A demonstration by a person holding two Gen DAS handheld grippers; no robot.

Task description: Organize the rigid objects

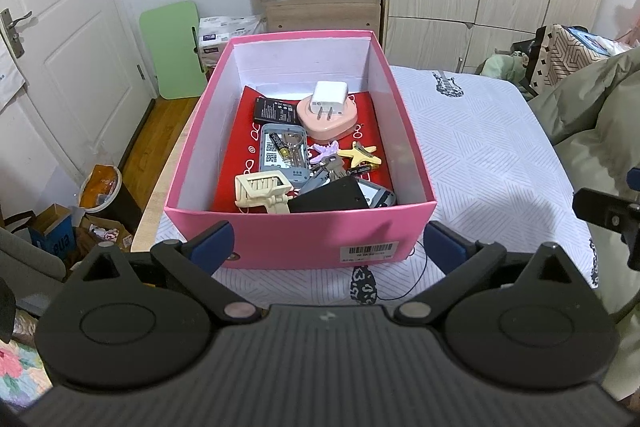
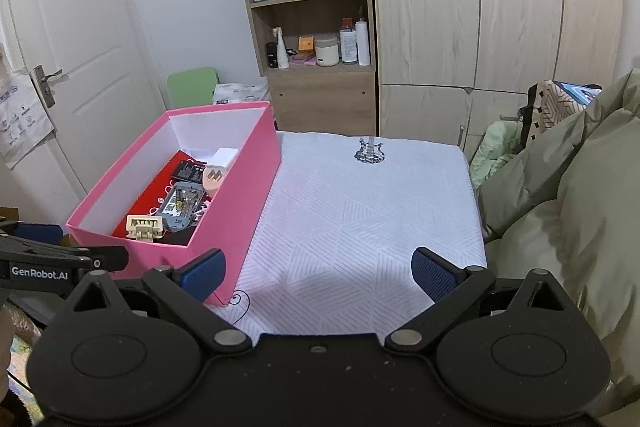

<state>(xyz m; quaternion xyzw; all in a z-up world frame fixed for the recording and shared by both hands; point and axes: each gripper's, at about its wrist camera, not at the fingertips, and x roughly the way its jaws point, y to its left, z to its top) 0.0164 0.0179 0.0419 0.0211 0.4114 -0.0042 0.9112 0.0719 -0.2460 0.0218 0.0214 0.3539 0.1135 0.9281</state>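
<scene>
A white panelled door (image 2: 76, 39), an open wooden shelf unit (image 2: 308, 7), pale wood-grain wardrobes (image 2: 500, 27) and wooden flooring (image 1: 154, 131) are seen.

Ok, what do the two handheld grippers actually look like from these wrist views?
Both match: the left gripper and right gripper have matte black ribbed bodies, two round black discs, black linkage arms with silver pivot pins, and textured blue pads on the jaws. Seen from the right wrist, the left gripper's side bears white "GenRobot.AI" lettering. No cables or sleeves are visible.
</scene>
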